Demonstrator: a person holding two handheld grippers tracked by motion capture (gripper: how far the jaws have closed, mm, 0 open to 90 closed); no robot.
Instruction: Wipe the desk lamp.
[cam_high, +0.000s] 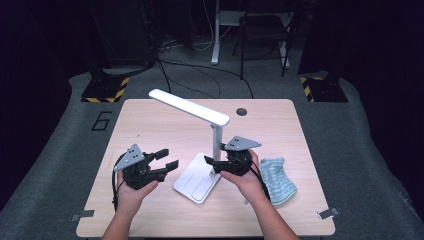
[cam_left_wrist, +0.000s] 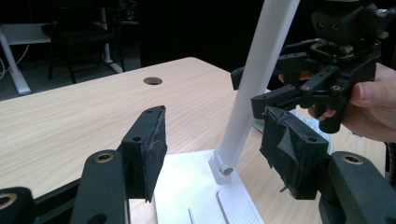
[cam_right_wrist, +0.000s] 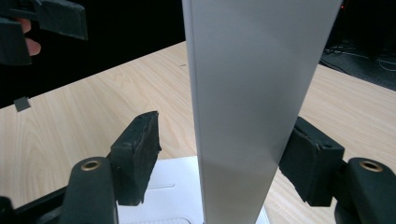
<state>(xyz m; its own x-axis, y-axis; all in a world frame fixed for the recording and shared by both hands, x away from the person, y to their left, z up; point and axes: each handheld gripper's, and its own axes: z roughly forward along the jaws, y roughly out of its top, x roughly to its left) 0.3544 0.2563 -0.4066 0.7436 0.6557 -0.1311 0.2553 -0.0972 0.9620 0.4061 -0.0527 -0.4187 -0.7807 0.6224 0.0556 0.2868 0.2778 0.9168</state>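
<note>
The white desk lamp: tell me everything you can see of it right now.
The white desk lamp stands mid-table on a flat rectangular base of smooth matte plastic. A slim upright stem hinges at the base and carries a long flat head angled toward the table's far left. The right gripper straddles the stem with a gap beside its left pad; contact on the other side is unclear. The left gripper hangs open nearby.

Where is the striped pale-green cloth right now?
In the high view, the striped pale-green cloth lies on the wooden table, right of the white desk lamp, beside the right hand.
</note>
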